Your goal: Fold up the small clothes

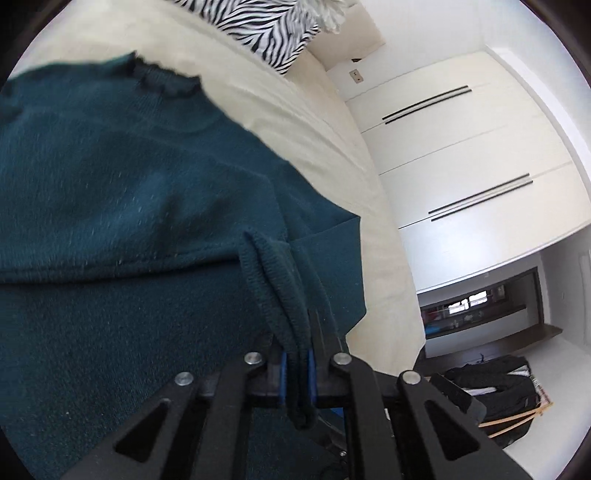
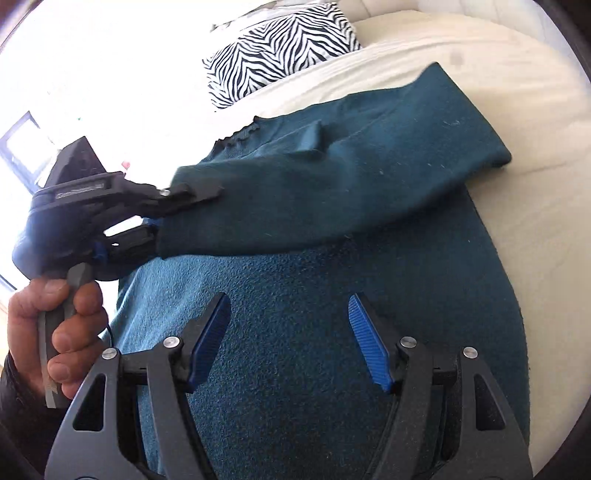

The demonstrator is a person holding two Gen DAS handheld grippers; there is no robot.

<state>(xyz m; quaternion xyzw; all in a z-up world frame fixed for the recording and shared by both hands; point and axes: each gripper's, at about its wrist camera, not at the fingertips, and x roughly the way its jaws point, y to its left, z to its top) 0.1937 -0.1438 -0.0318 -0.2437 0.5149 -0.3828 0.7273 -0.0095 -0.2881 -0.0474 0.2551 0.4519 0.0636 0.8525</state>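
Left wrist cam: the left gripper [image 1: 295, 373] is clamped tight on the ribbed sleeve cuff [image 1: 275, 291] of one teal sweater [image 1: 122, 192], cuff bunched betw the two blue pads. Prob holding it that way so the sleeve can be carried across the body w/o dragging the rest. Sweater lies on the cream bed [image 1: 325, 140], frilly collar [image 1: 166, 79] toward the top. One zebra pillow [image 1: 266, 29] sits at the far end. Off to the side are white wardrobe doors [image 1: 476, 147] w/ two pairs of black handles.

Right wrist cam: the right gripper [image 2: 291, 343] is spread wide, nothing betw its blue pads [image 2: 365, 343], hanging just over the sweater's lower body. Looks like it's parked there to pin or smooth the fabric, tho that's a guess. The sleeve [image 2: 332, 192] runs across the chest to the left gripper, gripped by one bare hand [image 2: 62, 328]. Same pillow at top.
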